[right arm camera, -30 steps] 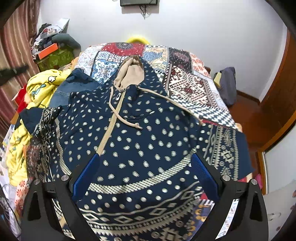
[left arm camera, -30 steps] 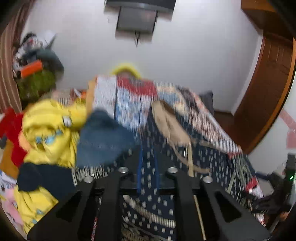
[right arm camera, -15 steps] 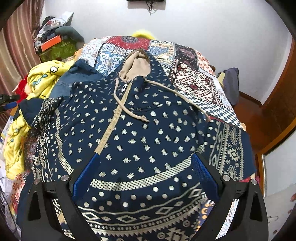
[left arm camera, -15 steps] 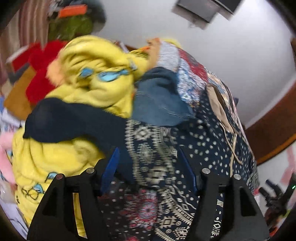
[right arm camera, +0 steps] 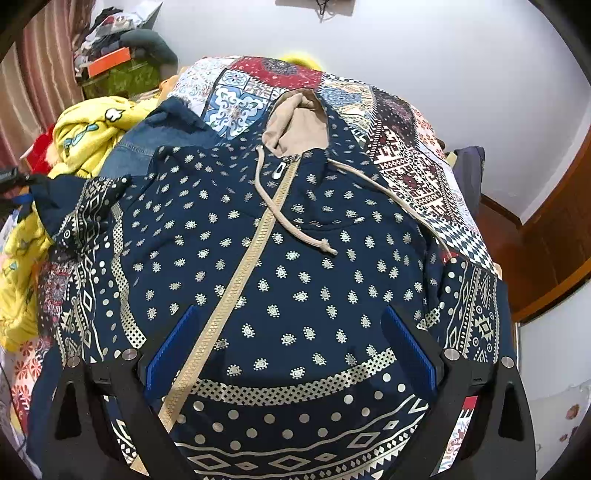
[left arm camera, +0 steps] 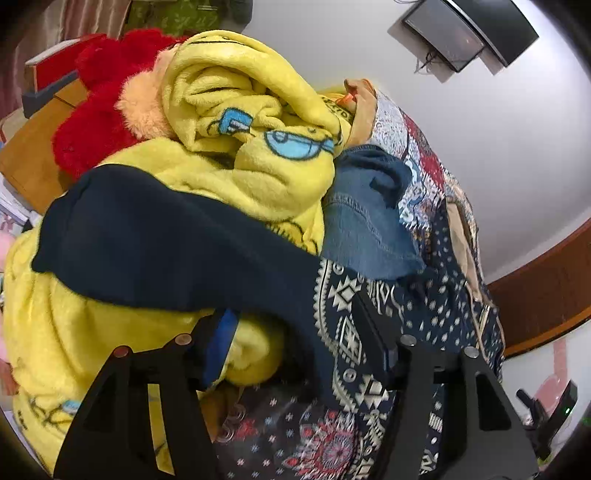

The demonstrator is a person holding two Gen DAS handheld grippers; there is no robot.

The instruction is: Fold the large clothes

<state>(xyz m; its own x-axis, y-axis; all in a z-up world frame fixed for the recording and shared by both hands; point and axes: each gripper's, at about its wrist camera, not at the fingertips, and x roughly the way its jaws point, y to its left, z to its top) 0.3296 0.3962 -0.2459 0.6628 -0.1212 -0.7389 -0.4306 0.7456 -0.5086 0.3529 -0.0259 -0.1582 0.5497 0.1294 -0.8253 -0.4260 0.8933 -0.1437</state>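
A navy patterned zip hoodie point(right arm camera: 295, 266) with a beige hood lies face up on the patchwork bedspread point(right arm camera: 406, 155). Its left sleeve point(left arm camera: 155, 243), ending in a plain navy cuff, drapes over a yellow fleece heap point(left arm camera: 229, 162). My left gripper point(left arm camera: 299, 317) straddles that sleeve where the plain part meets the pattern. Its jaws are closing, the sleeve lies between them, and the pads do not press on it. My right gripper point(right arm camera: 291, 321) hangs wide open over the hoodie's lower front, with the beige zipper point(right arm camera: 236, 284) running up past its left finger.
A blue denim garment point(left arm camera: 365, 221) lies between the yellow fleece and the hoodie. Red plush point(left arm camera: 92, 107) and a wooden box point(left arm camera: 26, 147) sit left of the heap. A cluttered shelf point(right arm camera: 118, 66), a wall screen point(left arm camera: 465, 33) and a wooden door point(right arm camera: 554, 229) surround the bed.
My left gripper swung left and down from over the hoodie's body to its sleeve, rolled, and its jaws went from nearly shut to apart. The right gripper edged closer over the hoodie.
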